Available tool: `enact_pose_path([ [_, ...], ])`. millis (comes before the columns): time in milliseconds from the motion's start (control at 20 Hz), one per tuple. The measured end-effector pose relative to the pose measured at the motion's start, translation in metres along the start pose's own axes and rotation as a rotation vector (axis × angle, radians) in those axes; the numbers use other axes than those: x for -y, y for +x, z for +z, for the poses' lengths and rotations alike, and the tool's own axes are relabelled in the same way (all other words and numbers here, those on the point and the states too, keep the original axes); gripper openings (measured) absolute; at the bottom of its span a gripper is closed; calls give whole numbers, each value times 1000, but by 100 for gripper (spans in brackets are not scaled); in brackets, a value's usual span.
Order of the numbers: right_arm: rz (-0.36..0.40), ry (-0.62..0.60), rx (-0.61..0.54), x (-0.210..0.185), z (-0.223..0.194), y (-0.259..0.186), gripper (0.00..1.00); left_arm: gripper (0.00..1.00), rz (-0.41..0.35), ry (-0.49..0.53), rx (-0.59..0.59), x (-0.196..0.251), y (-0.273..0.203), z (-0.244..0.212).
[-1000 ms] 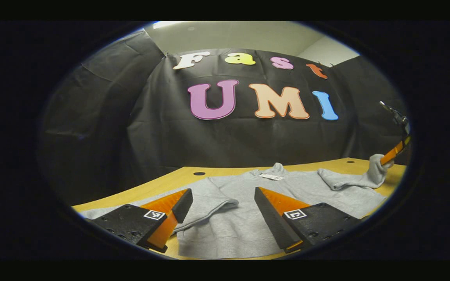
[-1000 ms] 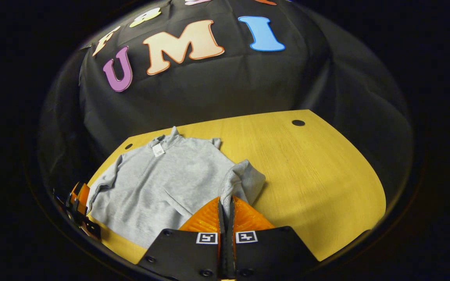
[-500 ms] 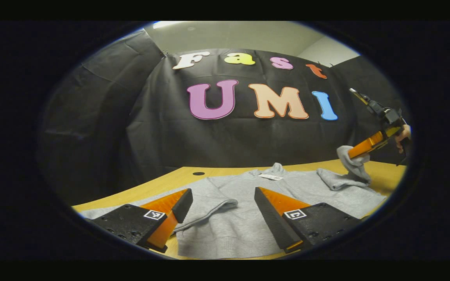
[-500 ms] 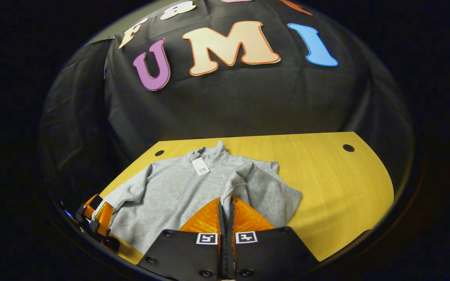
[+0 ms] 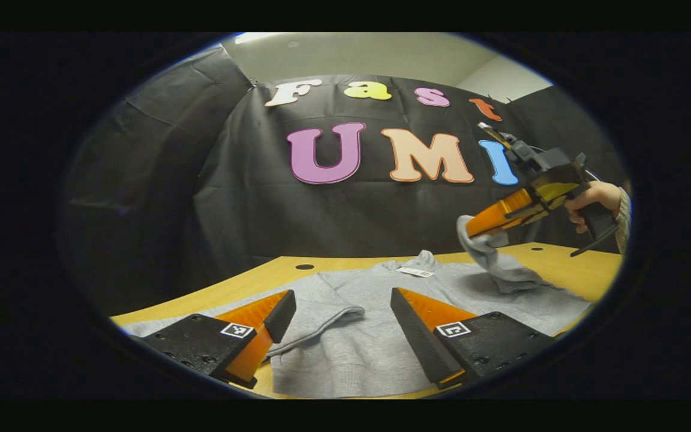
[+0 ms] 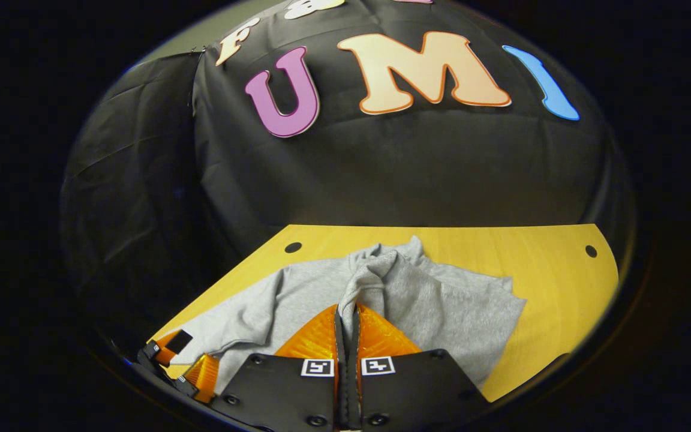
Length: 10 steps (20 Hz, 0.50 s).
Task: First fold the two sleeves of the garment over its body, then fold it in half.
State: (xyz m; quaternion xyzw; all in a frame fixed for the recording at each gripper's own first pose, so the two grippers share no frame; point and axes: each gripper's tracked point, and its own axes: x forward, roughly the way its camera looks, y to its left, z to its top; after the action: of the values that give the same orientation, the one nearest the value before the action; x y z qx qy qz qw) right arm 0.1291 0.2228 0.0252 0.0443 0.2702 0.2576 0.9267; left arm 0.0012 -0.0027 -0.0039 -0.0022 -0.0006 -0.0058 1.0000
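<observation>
a grey sweatshirt (image 5: 375, 312) lies flat on the wooden worktop (image 6: 489, 252). the right gripper (image 6: 346, 318) has its fingers clamped on the cuff of one sleeve (image 6: 375, 282) and holds it lifted above the sweatshirt body. the left gripper (image 5: 339, 312) is low at the near edge, its fingers apart, with the other sleeve (image 5: 321, 306) lying flat between them. a hand (image 5: 591, 201) holds the right gripper.

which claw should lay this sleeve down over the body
Right. The right claw is already shut on the lifted sleeve, above the grey garment. The left claw sits open by the other sleeve, holding nothing.
</observation>
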Motion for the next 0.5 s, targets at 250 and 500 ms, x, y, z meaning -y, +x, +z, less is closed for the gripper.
enact_pose_path([
  [250, 138, -1, -29, -73, -4, 43, 2, 94, 0, 0, 0, -1, 1, 0],
  [500, 150, -51, -97, -108, -33, 83, 2, 94, 0, -1, 1, -1, 0, 0],
])
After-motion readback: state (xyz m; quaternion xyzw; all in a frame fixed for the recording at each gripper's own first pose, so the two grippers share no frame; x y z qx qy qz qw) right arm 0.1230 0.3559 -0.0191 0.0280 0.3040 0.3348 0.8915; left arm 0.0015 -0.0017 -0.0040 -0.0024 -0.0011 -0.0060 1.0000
